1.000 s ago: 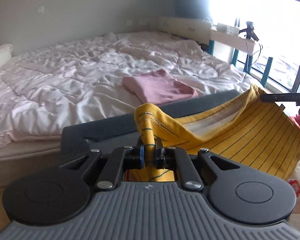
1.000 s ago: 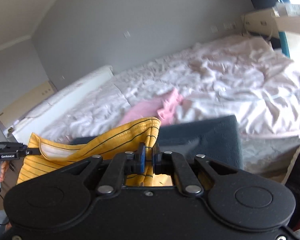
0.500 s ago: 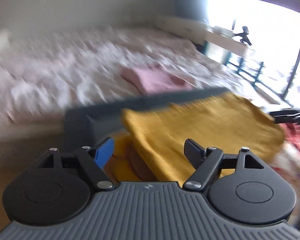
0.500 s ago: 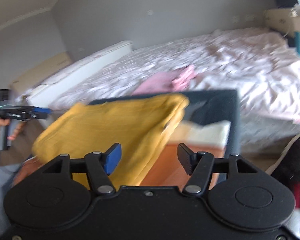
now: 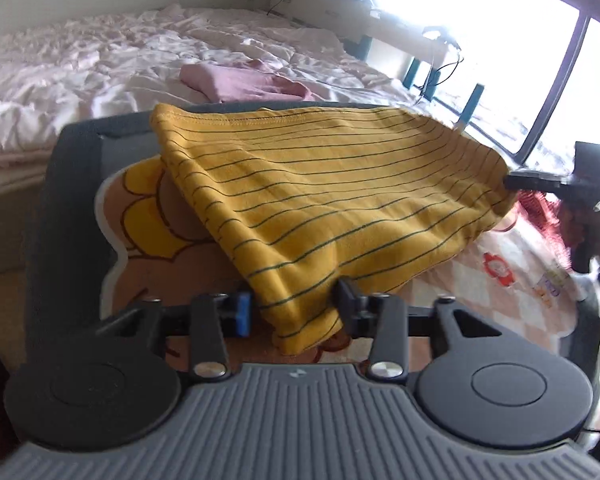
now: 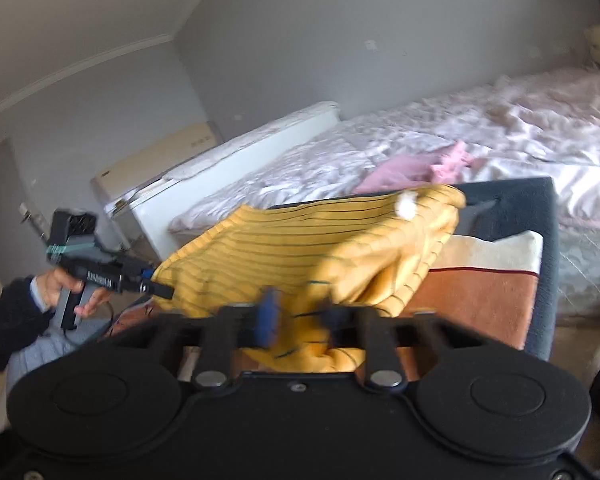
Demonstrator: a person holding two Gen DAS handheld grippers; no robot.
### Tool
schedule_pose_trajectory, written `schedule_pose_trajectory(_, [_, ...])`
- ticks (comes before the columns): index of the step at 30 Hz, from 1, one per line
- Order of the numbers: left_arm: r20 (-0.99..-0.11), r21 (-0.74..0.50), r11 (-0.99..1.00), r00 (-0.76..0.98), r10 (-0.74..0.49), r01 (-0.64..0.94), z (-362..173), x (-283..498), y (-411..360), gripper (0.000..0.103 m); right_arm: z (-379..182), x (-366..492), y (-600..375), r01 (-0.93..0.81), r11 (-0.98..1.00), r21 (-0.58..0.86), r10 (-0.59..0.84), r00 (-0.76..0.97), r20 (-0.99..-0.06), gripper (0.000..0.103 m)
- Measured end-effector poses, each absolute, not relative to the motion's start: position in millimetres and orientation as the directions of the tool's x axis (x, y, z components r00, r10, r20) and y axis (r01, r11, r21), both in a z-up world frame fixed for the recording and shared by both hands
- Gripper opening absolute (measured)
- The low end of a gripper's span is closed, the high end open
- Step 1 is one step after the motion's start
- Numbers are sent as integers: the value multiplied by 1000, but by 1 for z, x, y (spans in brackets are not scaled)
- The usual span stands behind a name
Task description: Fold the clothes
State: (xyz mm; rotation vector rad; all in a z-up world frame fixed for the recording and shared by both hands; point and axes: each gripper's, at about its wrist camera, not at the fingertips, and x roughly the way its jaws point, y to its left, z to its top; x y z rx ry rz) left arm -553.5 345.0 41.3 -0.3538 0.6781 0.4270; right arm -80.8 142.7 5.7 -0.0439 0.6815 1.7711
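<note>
Progress looks partial: you have the yellow striped garment (image 5: pixel 332 184) draped over a patterned mat (image 5: pixel 148 240) on the dark padded surface (image 5: pixel 72 152) at the foot of the bed (image 5: pixel 100 64), but it is not yet a tidy fold. In the left wrist view it lies as one broad doubled panel, hem toward the bed, with a corner hanging down between the fingers of your left gripper (image 5: pixel 292 312). Those fingers stand apart on either side of the cloth, not pinching it. Your right gripper (image 6: pixel 300 316) is blurred; its fingers also appear spread with yellow fabric bunched between them, and from the left wrist view its tip sits at the far right edge of the garment. I cannot tell whether that tip touches the cloth.

On the bed, a pink garment (image 5: pixel 244 82) already lies folded, so one piece seems done. My judgement is that the yellow one has had a first fold only; you have the remaining folds, smoothing and placing left.
</note>
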Motion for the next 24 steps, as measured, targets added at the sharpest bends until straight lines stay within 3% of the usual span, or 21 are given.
schedule_pose_trajectory(3, [-643, -268, 833, 734, 219, -483, 53, -569, 354, 15, 17, -67, 130, -866, -139, 481, 891, -322, -321, 9])
schedule_pose_trajectory(9, [-692, -291, 829, 703, 164, -479, 52, -580, 355, 14, 6, -83, 128, -932, -62, 358, 823, -250, -510, 10])
schedule_pose_trajectory(10, [-708, -285, 828, 689, 159, -483, 49, -579, 354, 15, -1, -83, 131, -936, -44, 350, 812, -237, -533, 12])
schedule_pose_trajectory(12, [-731, -275, 827, 665, 152, -491, 45, -579, 351, 15, -10, -78, 131, -933, -9, 359, 813, -216, -540, 28])
schedule_pose_trajectory(13, [-734, -271, 826, 661, 154, -494, 46, -580, 349, 15, -8, -76, 130, -933, 11, 359, 820, -197, -537, 41])
schedule_pose_trajectory(14, [-738, -268, 826, 657, 156, -497, 47, -582, 347, 15, -3, -76, 129, -942, 28, 335, 823, -169, -543, 46])
schedule_pose_trajectory(19, [-755, -250, 822, 635, 166, -512, 48, -590, 332, 15, 29, -87, 130, -991, 92, 96, 834, 24, -552, 57])
schedule_pose_trajectory(24, [-630, -238, 856, 743, 224, -460, 91, -582, 324, 23, 42, -139, 166, -996, -56, -71, 852, -10, -524, 61])
